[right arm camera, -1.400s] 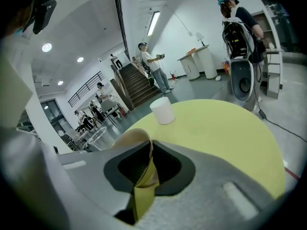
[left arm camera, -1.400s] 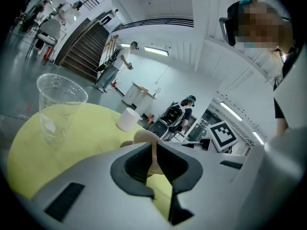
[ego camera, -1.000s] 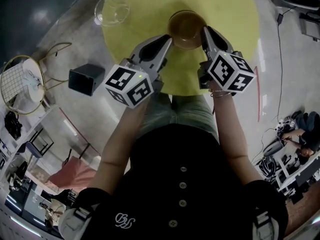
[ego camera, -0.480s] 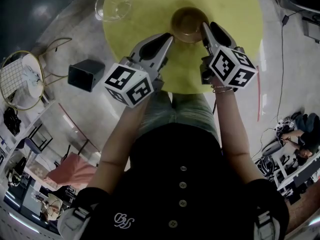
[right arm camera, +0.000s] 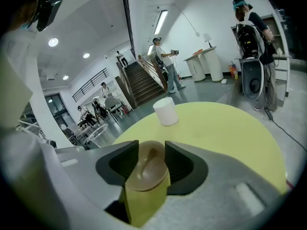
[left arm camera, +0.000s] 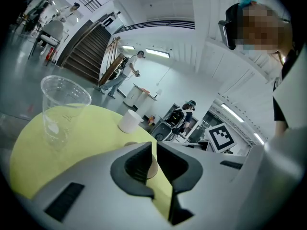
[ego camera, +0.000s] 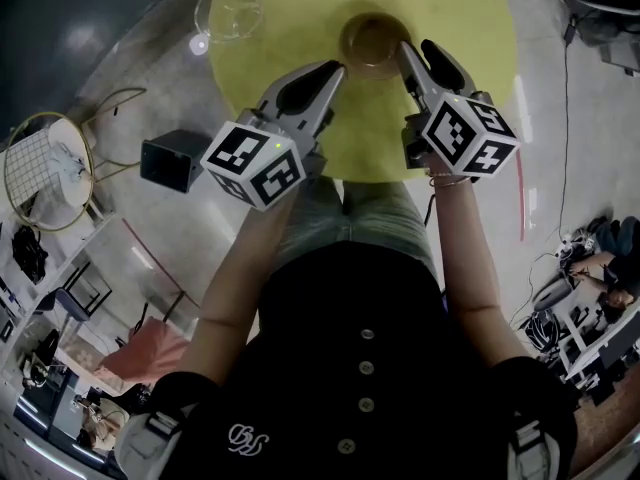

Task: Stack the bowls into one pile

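Observation:
A brown bowl (ego camera: 372,40) stands on the round yellow table (ego camera: 460,28); whether it is one bowl or a pile I cannot tell. My right gripper (ego camera: 418,56) sits just right of its rim. Its jaws have just been opening and now stand apart. In the right gripper view the bowl (right arm camera: 144,174) shows in the gap of the right gripper (right arm camera: 151,163), and the pads do not press on it. My left gripper (ego camera: 335,70) hovers at the bowl's near left, clear of it. The left gripper (left arm camera: 154,161) has its jaws nearly together, with nothing between them.
A clear plastic cup (ego camera: 225,13) stands at the table's left edge, and a small white cup (right arm camera: 166,111) at its far side. On the floor to the left are a black box (ego camera: 172,160) and a wire stand (ego camera: 45,168). People stand in the hall behind.
The right gripper's jaws have spread and come off the bowl's right rim, and the gripper has lifted a little. The bowl stays on the table. The left gripper has hardly moved.

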### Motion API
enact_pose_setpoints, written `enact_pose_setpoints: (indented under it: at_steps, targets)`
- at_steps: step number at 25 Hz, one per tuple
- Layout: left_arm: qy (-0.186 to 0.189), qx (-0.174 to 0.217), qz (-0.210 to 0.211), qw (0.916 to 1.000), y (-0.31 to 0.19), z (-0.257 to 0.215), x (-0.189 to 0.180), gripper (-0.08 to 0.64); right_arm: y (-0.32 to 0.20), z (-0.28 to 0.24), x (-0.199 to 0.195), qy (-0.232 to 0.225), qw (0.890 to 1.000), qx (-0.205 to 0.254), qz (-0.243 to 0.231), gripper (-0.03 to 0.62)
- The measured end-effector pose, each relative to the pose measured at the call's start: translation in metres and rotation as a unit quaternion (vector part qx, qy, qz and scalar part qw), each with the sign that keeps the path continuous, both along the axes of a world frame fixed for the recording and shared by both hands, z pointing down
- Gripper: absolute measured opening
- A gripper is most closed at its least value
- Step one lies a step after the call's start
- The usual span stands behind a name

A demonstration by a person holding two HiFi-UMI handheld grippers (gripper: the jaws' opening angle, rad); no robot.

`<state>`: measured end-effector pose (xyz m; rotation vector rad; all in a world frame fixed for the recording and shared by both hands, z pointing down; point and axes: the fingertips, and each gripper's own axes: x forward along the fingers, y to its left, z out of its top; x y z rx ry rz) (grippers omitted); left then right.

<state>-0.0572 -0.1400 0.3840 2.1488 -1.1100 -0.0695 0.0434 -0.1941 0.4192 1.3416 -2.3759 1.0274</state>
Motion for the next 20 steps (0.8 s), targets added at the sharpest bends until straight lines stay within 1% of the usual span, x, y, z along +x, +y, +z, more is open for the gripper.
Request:
enact_pose_setpoints:
  at_steps: [6, 11, 13, 15, 18, 20]
  targets:
    - [-0.006, 0.027, 0.018, 0.9994, 0.002, -0.022, 0.002, 0.040, 0.009, -0.027, 0.000, -0.023, 0.999, 0.025, -0.008, 0.161]
    - [-0.010, 0.049, 0.026, 0.9984, 0.002, -0.041, -0.002, 0.040, 0.018, -0.048, -0.007, -0.033, 0.998, 0.049, -0.025, 0.101]
    - [-0.010, 0.057, 0.029, 0.9979, 0.004, -0.048, -0.005, 0.040, 0.022, -0.056, -0.011, -0.033, 0.997, 0.059, -0.032, 0.052]
    - [-0.009, 0.063, 0.033, 0.9974, 0.006, -0.054, -0.004, 0.040, 0.027, -0.064, -0.013, -0.041, 0.996, 0.070, -0.035, 0.027]
    - [-0.010, 0.072, 0.043, 0.9964, 0.011, -0.062, 0.003, 0.040, 0.033, -0.076, -0.012, -0.047, 0.994, 0.084, -0.045, 0.005]
    - [-0.010, 0.077, 0.048, 0.9958, 0.013, -0.068, 0.006, 0.040, 0.037, -0.085, -0.012, -0.052, 0.993, 0.092, -0.057, 0.005]
